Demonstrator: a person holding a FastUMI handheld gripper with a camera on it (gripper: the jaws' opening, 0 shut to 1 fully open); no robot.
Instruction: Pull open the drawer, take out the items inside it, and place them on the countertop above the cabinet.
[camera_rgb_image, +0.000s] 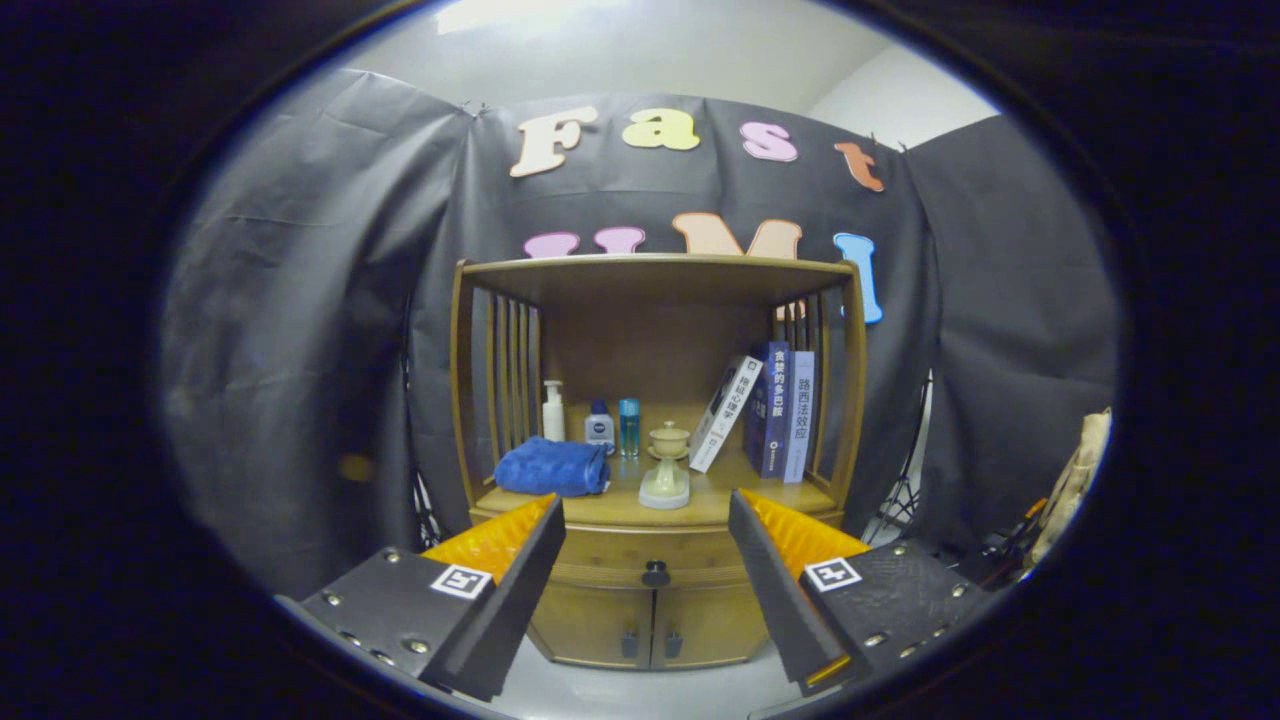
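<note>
A small wooden cabinet stands ahead of me against the booth wall. Its drawer sits shut under the countertop, with a dark round knob in the middle. My gripper is open, well short of the cabinet, with nothing between its fingers; the knob shows in the gap between them. What lies inside the drawer is hidden.
On the countertop lie a folded blue towel, a white pump bottle, two small bottles, a pale ceramic cup on a stand and three books leaning at the right. Two small doors sit below the drawer.
</note>
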